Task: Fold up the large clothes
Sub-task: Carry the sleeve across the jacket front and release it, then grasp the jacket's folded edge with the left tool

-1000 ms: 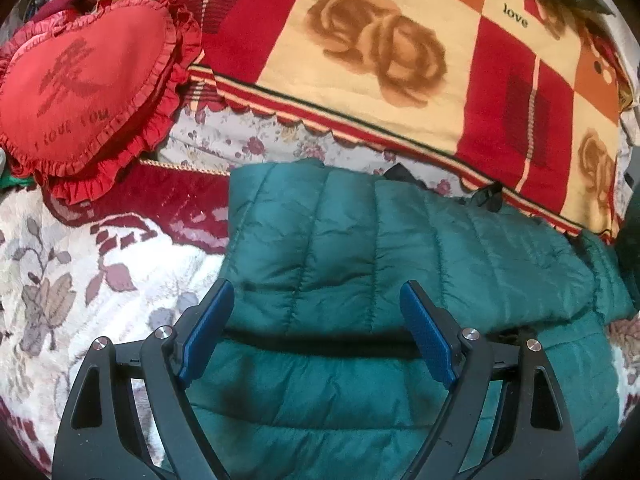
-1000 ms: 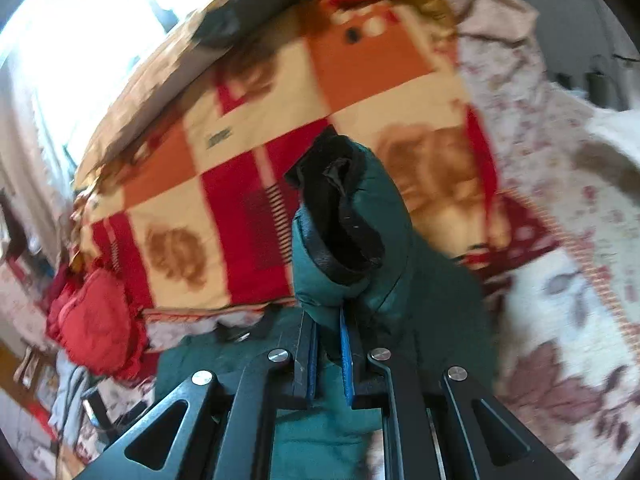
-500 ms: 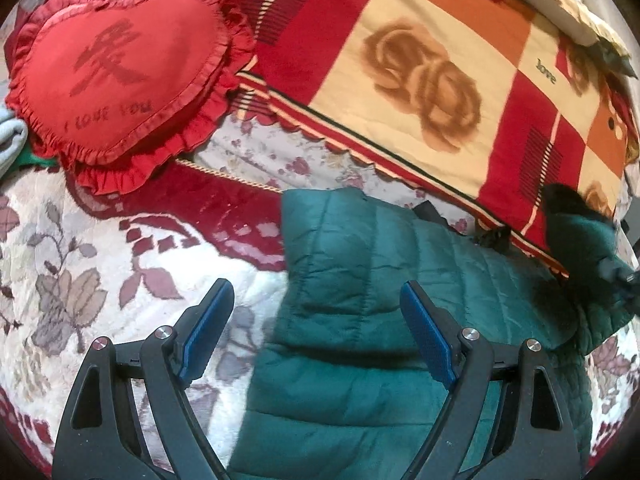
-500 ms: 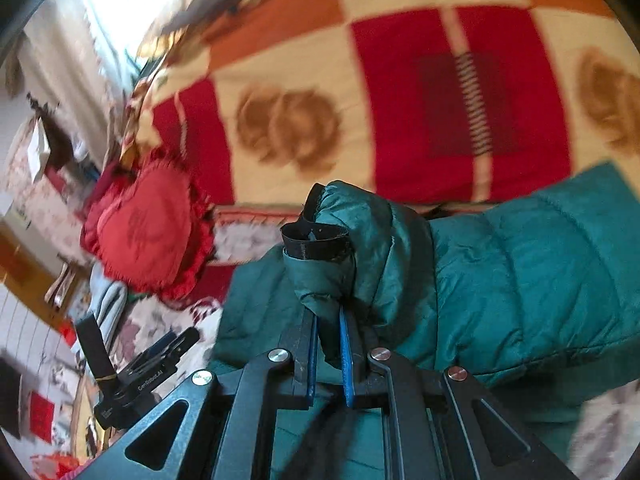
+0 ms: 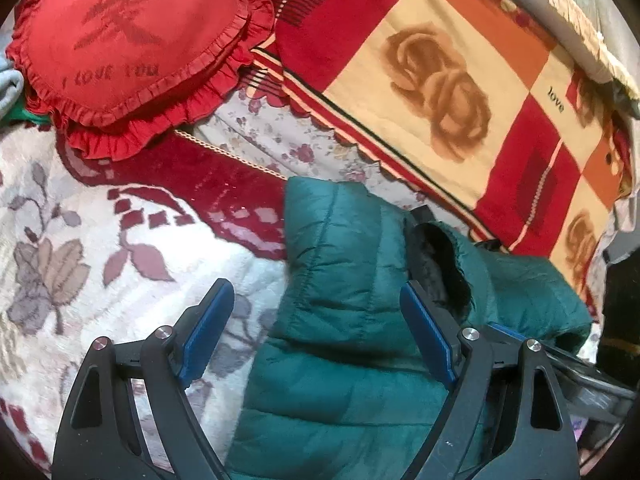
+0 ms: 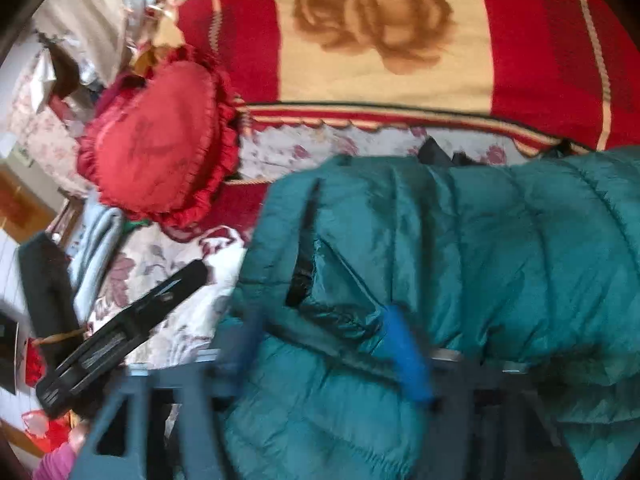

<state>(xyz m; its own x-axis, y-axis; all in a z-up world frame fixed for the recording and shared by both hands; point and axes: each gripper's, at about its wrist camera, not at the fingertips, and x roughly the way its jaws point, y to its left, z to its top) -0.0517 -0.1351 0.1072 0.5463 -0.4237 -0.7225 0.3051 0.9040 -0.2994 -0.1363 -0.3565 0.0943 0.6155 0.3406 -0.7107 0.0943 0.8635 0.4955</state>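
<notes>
The right tongs, which were clenched on the sleeve, now gape; the sleeve lies across the jacket. Left tongs released.

Below me lay a bed covered by a cream plush spread patterned with leaves and dark red borders. Beyond it, a checked blanket in red, orange and cream carried brown roses and the word "love". A red heart cushion with a frilled edge, lettered "I LOVE YOU", rested at the blanket's near edge, partly on a flowered sheet. Bright daylight washed the far top corner. From my other side I saw folded pale grey cloth beside the cushion, and cluttered things beyond, too blurred to name.
</notes>
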